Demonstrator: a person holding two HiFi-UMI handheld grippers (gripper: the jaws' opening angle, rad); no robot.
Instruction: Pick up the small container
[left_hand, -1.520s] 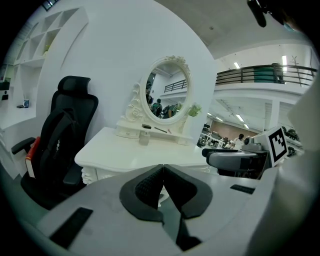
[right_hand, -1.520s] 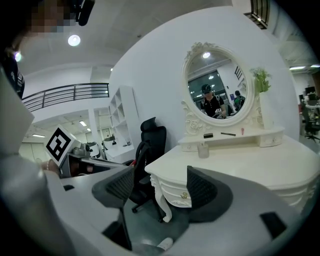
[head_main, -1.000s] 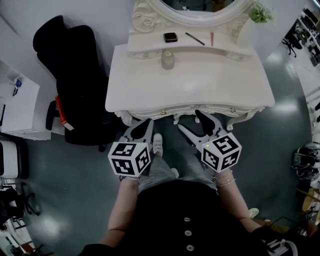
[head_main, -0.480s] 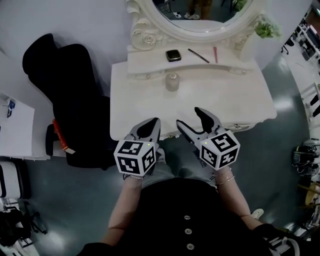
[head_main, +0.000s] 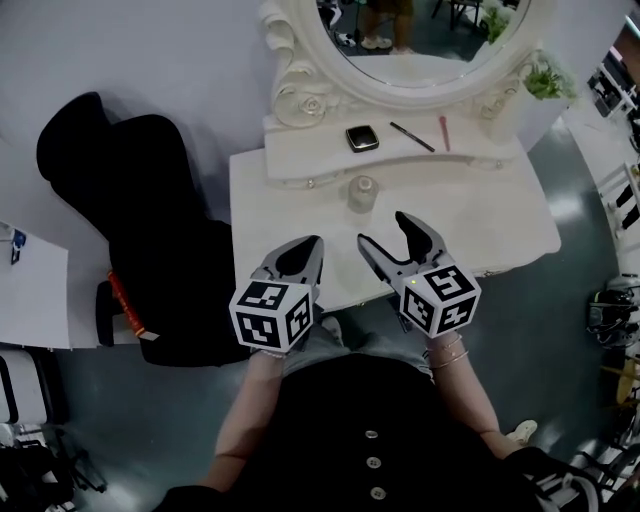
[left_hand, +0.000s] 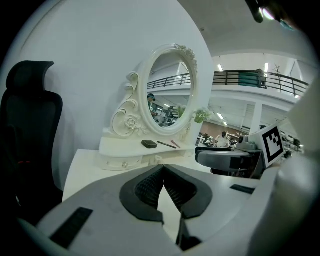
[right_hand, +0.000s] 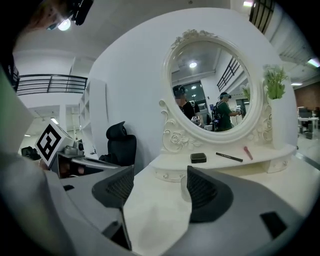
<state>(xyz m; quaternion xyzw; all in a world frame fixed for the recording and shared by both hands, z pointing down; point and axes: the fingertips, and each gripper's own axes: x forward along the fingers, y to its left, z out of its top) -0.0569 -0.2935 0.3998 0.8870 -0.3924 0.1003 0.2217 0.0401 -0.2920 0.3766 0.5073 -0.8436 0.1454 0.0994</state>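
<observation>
The small container (head_main: 362, 192), a pale jar with a lid, stands on the white dressing table (head_main: 500, 215) just below its raised shelf. In the left gripper view the small container (left_hand: 158, 160) shows just past the jaw tips; in the right gripper view the right jaw hides most of the small container (right_hand: 183, 187). My right gripper (head_main: 388, 232) hovers over the table's front part, open and empty, a short way short of the jar. My left gripper (head_main: 300, 254) is beside it over the front edge, shut, with nothing held. The left gripper (left_hand: 162, 170) has its pads touching; the right gripper (right_hand: 160, 176) shows a wide gap.
On the shelf lie a black compact (head_main: 362, 138), a dark pencil (head_main: 412, 136) and a pink stick (head_main: 443, 132). An oval mirror (head_main: 420, 45) rises behind, with a potted plant (head_main: 548, 80) at its right. A black office chair (head_main: 130, 220) stands left of the table.
Both grippers have moved forward from below the table's front edge to over the tabletop, closer to the jar. The right stays open, the left shut.
</observation>
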